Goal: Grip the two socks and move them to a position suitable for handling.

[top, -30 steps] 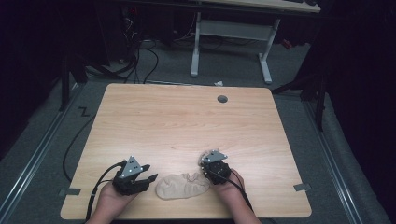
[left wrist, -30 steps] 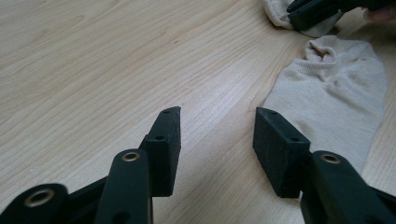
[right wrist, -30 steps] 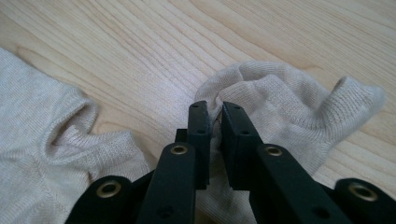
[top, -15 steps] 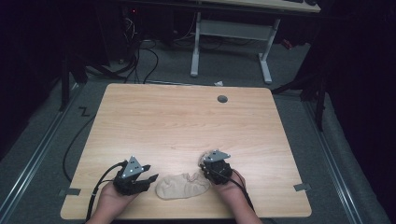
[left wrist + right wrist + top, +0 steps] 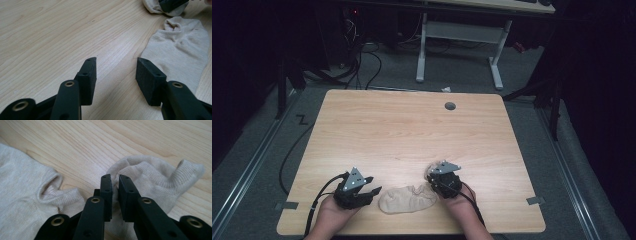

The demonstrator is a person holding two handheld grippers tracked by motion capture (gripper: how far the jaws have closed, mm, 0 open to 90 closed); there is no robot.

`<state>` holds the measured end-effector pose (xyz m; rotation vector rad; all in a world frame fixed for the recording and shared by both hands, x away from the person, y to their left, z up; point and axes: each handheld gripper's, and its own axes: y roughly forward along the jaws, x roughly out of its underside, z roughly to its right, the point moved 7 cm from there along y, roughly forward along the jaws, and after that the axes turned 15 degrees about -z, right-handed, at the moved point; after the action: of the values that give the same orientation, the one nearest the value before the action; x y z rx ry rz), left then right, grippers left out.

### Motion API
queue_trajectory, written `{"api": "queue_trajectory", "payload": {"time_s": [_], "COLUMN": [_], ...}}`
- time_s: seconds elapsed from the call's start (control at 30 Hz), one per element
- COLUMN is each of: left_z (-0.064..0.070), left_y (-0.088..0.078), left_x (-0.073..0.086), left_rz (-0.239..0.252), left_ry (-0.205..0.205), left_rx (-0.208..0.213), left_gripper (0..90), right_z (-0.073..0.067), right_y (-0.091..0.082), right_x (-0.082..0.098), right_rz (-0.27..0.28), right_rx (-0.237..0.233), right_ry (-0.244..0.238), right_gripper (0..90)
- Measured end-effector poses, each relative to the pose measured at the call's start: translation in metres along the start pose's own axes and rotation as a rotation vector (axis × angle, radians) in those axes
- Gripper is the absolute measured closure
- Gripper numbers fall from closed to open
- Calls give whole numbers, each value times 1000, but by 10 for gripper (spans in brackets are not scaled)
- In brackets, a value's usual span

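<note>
Flat sock: I saw it lengthwise between my grippers, opening toward right gripper, which pinched second sock, mostly hidden; left gripper gaped empty.

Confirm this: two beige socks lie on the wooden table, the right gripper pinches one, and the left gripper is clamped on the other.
Not quite. In the left gripper view, the left gripper stands open over bare table, beside the flat sock. The right gripper does pinch the other sock.

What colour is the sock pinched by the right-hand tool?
Plain beige sock, with no pattern; the right gripper view shows it best.
</note>
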<state>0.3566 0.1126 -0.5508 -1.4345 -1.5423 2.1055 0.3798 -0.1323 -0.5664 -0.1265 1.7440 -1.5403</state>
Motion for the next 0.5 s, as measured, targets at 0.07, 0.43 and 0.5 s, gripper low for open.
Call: {"api": "queue_trajectory", "payload": {"time_s": [0.07, 0.43, 0.5], "left_z": [0, 0, 0], "left_y": [0, 1, 1], "left_x": [0, 0, 0], "left_rz": [0, 0, 0], "left_ry": [1, -1, -1], "left_rx": [-2, 0, 0], "left_gripper": [516, 516, 515], "right_z": [0, 5, 8], "right_y": [-1, -19, -24], "right_x": [0, -1, 0], "right_rz": [-2, 82, 102], "right_rx": [7, 20, 27], "right_ry": [2, 22, 34], "right_gripper": [839, 838, 837]}}
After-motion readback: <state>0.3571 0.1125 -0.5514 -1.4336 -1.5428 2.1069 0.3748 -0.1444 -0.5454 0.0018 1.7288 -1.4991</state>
